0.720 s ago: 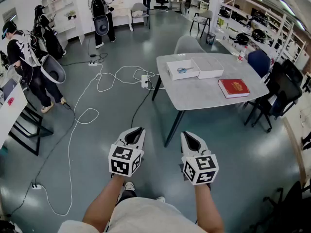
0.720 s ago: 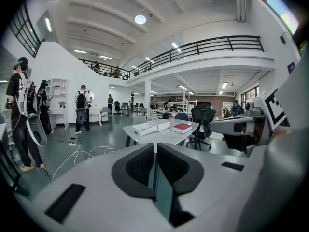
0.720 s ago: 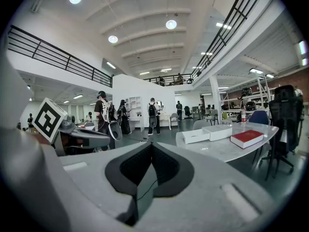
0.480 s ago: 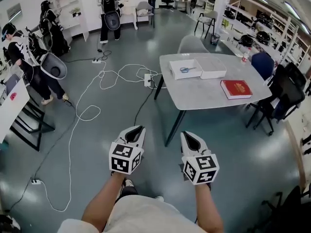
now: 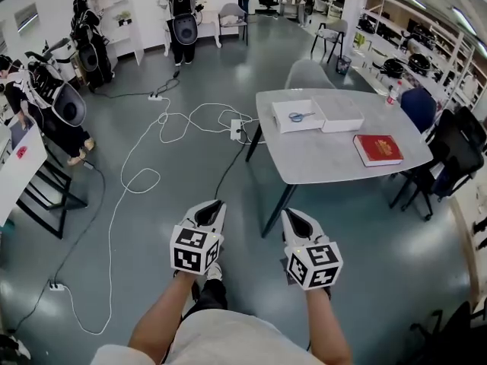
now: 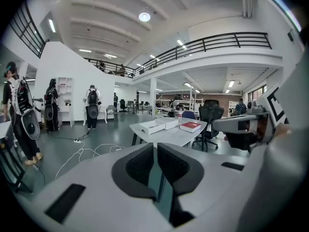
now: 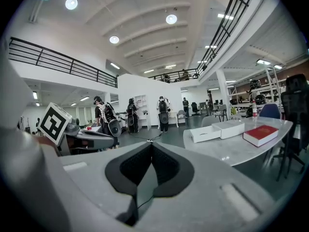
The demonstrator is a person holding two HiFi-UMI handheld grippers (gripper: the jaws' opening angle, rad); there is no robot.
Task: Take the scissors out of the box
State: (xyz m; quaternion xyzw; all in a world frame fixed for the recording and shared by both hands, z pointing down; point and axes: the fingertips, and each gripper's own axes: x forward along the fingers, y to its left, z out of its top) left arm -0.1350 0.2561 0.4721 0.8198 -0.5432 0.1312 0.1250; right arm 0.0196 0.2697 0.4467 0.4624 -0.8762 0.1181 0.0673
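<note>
Head view: spotting anything inside the box [image 5: 283,126]?

Seeing the scissors [image 5: 300,116] lying flat on its white bottom, alone in there. Sitting open toward the far edge of the table [image 5: 327,162], with its lid [image 5: 340,114] resting just beside it on the right, too close for telling whether touching.

Pointing which way?

Running lengthwise roughly across the picture, along the box's longer side. Showing blue at the handles, yet appearing too small for telling which end is carrying the tips.

Getting the same from the claw cameras?

Hardly. Looking from low down in the left gripper view and the right gripper view, catching only the box's white outer wall, with the scissors hidden behind it. Picking out the lid and the red book [image 5: 378,150] more plainly there, the book lying nearest on the same table. Also catching the other claw at the picture's edge in each.

And around the table, from above?

Taking in a white cable [image 5: 159,179] looping over the grey floor [image 5: 365,226], a grey chair [image 5: 308,74] standing behind the table, a bottle [image 5: 393,93] near the table's far right corner, and people [image 5: 183,14] standing along the far and left walls.

Doing what, the claws?

Hovering side by side over the floor, left claw [image 5: 214,203] and right claw [image 5: 289,211], well short of the table and well apart from the box. Pressing both pairs of jaws together, gripping nothing.
</note>
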